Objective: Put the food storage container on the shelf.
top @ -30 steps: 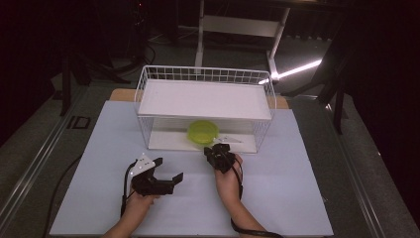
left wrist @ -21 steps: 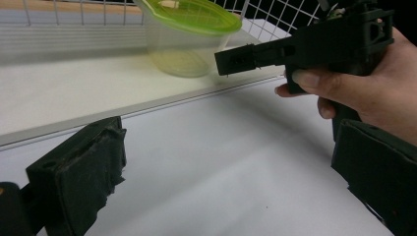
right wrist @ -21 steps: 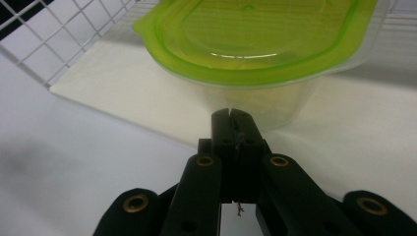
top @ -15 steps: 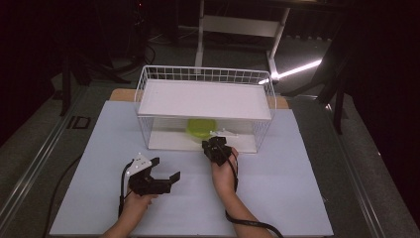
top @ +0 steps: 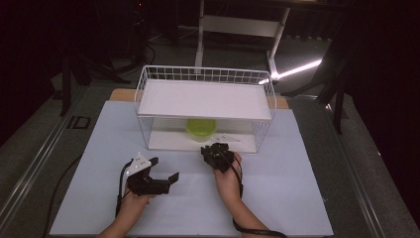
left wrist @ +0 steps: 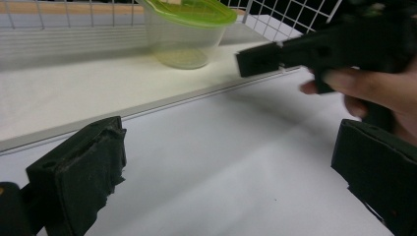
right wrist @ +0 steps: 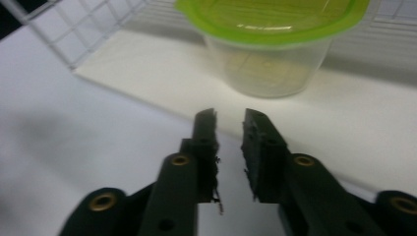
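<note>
From above, the left gripper [top: 166, 173] lies nearest the table's front edge, low over the white table cover [top: 297, 198], held in the person's left hand [top: 136, 201]. Its jaws stand wide apart and hold nothing; the left gripper view confirms this, with one black pad at the bottom left, the other at the far right, and bare white surface between them.

A little farther in, the right gripper [top: 214, 150] sits just in front of the wire basket [top: 148, 79], pointing at its open lower level. From overhead its jaws cannot be made out. The right gripper view settles it: the two jaws are nearly together, a narrow gap between them, gripping nothing. Their tips hover at the front edge of the white bottom shelf [right wrist: 373, 123]. The left gripper view shows this same gripper from the side, with fingers [left wrist: 354, 83] wrapped around it.

Beyond the tips, on that bottom shelf, stands a clear plastic tub with a green lid [right wrist: 268, 29], upright and closed, apart from both grippers. From above, the basket's upper white shelf [top: 205, 99] hides all but its front part.
</note>
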Available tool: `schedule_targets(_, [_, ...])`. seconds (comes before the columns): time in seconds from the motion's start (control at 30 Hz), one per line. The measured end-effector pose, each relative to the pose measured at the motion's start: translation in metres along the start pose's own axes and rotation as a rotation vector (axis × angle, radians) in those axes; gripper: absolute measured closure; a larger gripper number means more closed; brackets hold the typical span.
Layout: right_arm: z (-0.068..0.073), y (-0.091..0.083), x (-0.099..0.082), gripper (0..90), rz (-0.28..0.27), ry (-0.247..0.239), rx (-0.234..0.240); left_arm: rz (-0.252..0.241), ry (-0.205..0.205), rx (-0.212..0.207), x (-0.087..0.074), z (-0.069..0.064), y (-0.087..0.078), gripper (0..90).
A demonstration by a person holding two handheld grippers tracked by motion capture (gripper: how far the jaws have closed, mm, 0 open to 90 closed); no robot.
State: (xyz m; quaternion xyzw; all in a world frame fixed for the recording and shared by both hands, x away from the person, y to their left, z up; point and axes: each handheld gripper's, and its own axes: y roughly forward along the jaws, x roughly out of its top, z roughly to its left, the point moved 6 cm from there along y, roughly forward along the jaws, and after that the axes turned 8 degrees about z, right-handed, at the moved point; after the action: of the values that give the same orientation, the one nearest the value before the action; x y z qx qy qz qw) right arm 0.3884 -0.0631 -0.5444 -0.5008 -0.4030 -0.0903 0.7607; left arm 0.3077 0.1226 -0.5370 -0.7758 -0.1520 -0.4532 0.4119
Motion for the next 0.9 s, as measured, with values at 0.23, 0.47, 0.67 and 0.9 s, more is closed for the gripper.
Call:
schedule_targets(0.23, [0.005,-0.026,-0.011,46.4,-0.043,-0.043,0.038,-0.01,0.048,-0.049,0.011,-0.012,-0.006,0.9])
schedule_targets(0.47, [0.006,-0.053,-0.021,27.8,-0.076,-0.103,0.081,-0.007,0.059,-0.095,0.008,-0.023,-0.016,0.9])
schedule_targets(0.67, [0.008,-0.072,-0.033,19.2,-0.097,-0.121,0.121,-0.015,0.056,-0.123,0.006,-0.027,-0.026,0.9])
schedule_targets(0.9, [0.002,-0.088,-0.048,17.9,-0.096,-0.127,0.124,-0.016,0.065,-0.134,0.001,-0.03,-0.036,0.9])
